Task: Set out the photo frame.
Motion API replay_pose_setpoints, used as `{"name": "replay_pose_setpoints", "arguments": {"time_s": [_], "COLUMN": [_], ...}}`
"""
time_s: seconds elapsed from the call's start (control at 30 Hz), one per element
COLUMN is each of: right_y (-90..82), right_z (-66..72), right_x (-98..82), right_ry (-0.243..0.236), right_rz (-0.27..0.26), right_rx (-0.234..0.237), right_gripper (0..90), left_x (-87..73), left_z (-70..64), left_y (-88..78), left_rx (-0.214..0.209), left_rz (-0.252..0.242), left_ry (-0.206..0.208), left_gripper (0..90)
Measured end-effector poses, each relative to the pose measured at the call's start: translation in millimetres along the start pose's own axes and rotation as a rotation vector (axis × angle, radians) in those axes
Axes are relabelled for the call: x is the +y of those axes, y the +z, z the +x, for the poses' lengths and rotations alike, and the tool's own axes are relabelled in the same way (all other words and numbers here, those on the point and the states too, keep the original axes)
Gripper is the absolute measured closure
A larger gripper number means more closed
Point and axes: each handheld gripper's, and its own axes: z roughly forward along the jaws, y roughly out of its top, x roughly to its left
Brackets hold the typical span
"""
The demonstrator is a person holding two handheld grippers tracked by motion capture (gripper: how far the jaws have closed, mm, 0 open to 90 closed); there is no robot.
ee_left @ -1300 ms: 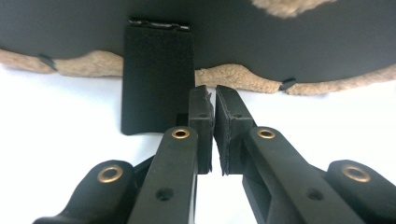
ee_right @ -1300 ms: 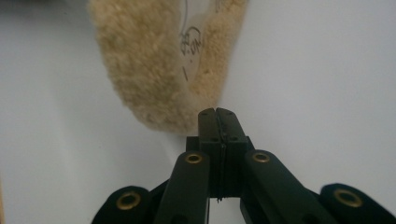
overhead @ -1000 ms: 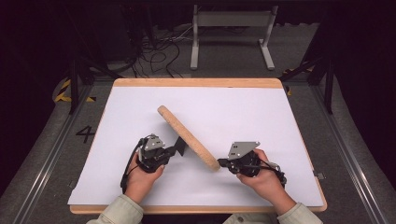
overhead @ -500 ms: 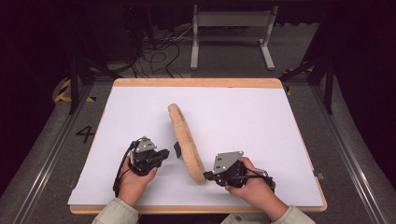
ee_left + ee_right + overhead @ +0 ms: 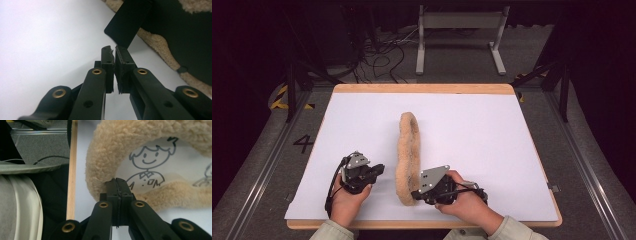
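While the left hand-held gripper (image 5: 377, 170) sits nearly closed and empty, the right hand-held gripper (image 5: 414, 192) apparently pinches the fleece ring (image 5: 407, 150).

The fleece steering-wheel cover (image 5: 406, 155) is light tan, with a fuzzy surface; its inner lining (image 5: 150, 167) is pale and has cartoon figures drawn in dark lines. The table (image 5: 472, 130) is white with a light wood edge. Both grippers (image 5: 377, 171) (image 5: 416, 194) are black with brass-coloured rivets.
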Motion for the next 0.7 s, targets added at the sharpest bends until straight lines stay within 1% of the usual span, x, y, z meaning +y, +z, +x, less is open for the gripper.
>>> {"name": "replay_pose_setpoints", "arguments": {"time_s": [0.1,0.17,0.2,0.23,0.3,0.33,0.4,0.43,0.47,0.5,0.57,0.6,0.63,0.7], "right_y": [3.8,2.1,0.7,-1.0,-4.9,-6.9,-11.1,-13.1,-14.9,-16.9,-20.1,-21.7,-23.0,-25.8], "right_z": [-0.9,-3.3,-4.4,-5.8,-9.3,-11.4,-17.1,-20.0,-22.8,-25.5,-30.4,-32.8,-35.0,-40.0], "right_x": [2.0,0.2,-0.8,-2.0,-5.3,-7.3,-11.8,-14.2,-16.6,-19.0,-23.6,-25.8,-27.8,-32.0], "right_ry": [-0.001,0.007,0.012,0.016,0.026,0.035,0.051,0.059,0.069,0.076,0.092,0.098,0.106,0.121], "right_rz": [-0.003,-0.007,-0.007,-0.007,-0.009,-0.01,-0.01,-0.012,-0.012,-0.009,-0.007,-0.006,-0.005,-0.003], "right_rx": [0.004,0.007,0.003,-0.003,-0.018,-0.027,-0.044,-0.053,-0.065,-0.072,-0.091,-0.098,-0.107,-0.123], "right_gripper": [90.0,90.0,90.0,90.0,90.0,90.0,90.0,90.0,90.0,90.0,90.0,90.0,90.0,90.0], "left_x": [-1.4,-1.6,-1.5,-1.2,-0.3,0.9,2.4,3.9,5.2,7.0,10.0,12.0,13.0,15.9], "left_z": [1.0,0.0,-1.8,-3.6,-9.9,-12.3,-17.9,-19.0,-21.1,-22.8,-28.0,-29.2,-32.8,-40.6], "left_y": [-3.8,-7.0,-9.4,-12.3,-21.0,-25.7,-35.0,-38.7,-42.3,-45.1,-49.6,-50.7,-52.2,-54.7], "left_rx": [0.002,-0.011,-0.026,-0.032,-0.047,-0.052,-0.066,-0.062,-0.077,-0.091,-0.121,-0.121,-0.137,-0.165], "left_rz": [-0.009,-0.015,-0.014,-0.021,-0.044,-0.057,-0.085,-0.107,-0.121,-0.133,-0.146,-0.165,-0.166,-0.174], "left_ry": [-0.002,-0.008,-0.02,-0.022,-0.021,-0.009,-0.012,-0.002,-0.008,-0.006,-0.012,0.013,0.01,0.028], "left_gripper": [85.3,84.5,84.3,84.3,85.0,85.3,86.5,87.2,88.0,88.5,88.9,89.0,89.1,89.1]}}
